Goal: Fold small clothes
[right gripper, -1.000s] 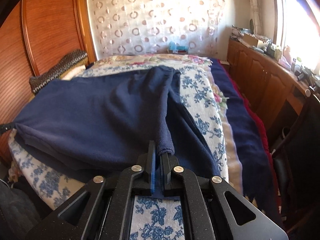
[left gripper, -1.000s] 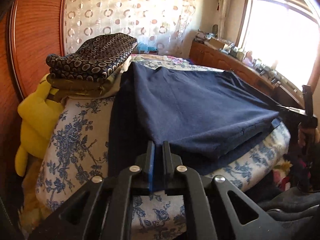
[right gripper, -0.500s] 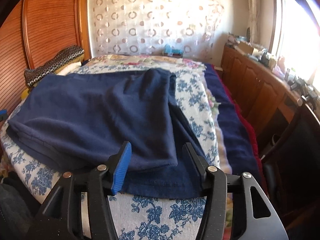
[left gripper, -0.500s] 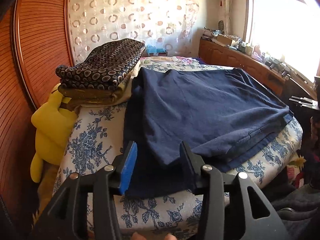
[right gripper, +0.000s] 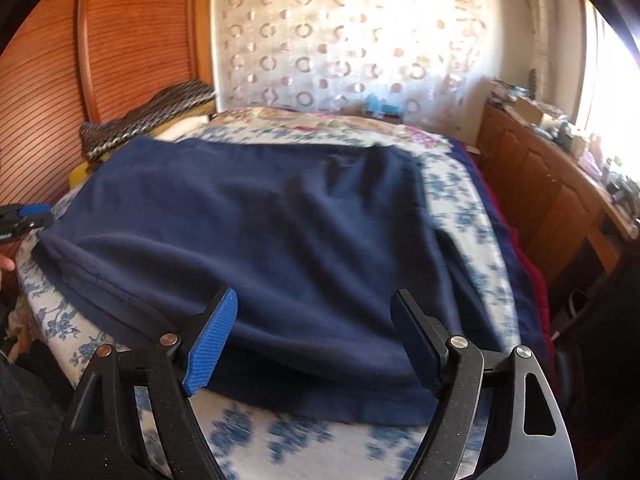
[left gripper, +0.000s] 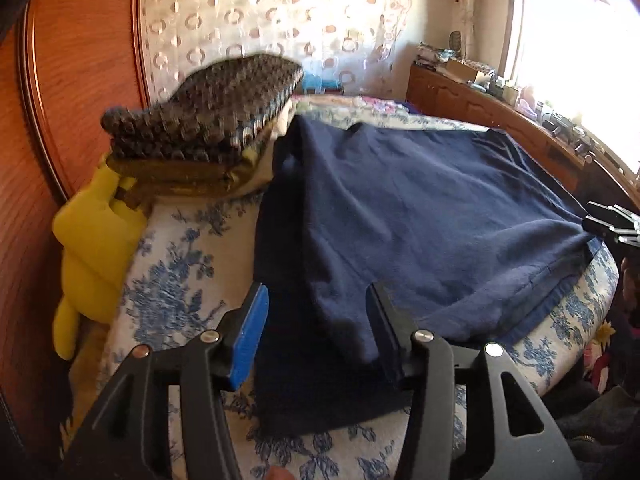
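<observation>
The bed (left gripper: 180, 280) with its blue-flowered cover fills the ground under both claws, and it serves as the folding place. Spread flat across it ahead of the claws lies the navy garment (right gripper: 260, 240), one layer doubled over another so the near hem shows two edges. My read is that one fold is laid and has just been let go. Beyond and left of the left claw (left gripper: 316, 334) sits a stack of folded patterned cloth (left gripper: 208, 116), likely finished pieces parked out of the way, with a yellow plush toy (left gripper: 92, 248) below it. The left claw's jaws have just been opening and stand partly apart, with the garment's near corner lying loose between them and nothing gripped. The right claw (right gripper: 316, 336) has also been opening and gapes wide above the folded hem, with nothing pinched.
</observation>
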Tool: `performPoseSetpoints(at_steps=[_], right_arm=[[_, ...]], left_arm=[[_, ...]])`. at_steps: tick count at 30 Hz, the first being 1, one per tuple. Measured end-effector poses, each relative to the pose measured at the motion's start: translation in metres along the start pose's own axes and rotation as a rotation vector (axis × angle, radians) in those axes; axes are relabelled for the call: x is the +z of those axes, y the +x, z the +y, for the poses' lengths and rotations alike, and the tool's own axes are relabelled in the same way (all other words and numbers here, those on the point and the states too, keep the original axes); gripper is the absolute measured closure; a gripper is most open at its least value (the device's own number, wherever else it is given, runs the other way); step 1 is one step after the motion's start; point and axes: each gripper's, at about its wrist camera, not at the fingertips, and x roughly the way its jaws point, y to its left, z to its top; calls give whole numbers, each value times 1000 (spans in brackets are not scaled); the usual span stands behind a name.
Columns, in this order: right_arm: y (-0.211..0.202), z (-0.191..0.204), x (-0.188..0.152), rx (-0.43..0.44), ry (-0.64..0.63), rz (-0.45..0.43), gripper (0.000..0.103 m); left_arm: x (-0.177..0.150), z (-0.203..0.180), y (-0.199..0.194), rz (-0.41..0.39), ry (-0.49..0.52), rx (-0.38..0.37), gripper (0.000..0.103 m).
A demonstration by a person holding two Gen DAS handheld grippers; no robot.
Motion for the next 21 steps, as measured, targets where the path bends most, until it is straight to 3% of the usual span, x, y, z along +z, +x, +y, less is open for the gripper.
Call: performPoseSetpoints(at_steps=[4, 15, 21], right_arm=[[18, 17, 0, 33, -25, 26, 22], [43, 31, -7, 8, -51, 85, 22], [45, 25, -9, 1, -6, 104, 14]], left_arm=[[-5, 7, 17, 50, -33, 12, 53], [-7, 16, 20, 17, -38, 38, 51], [-7, 17, 21, 9, -47, 33, 51]])
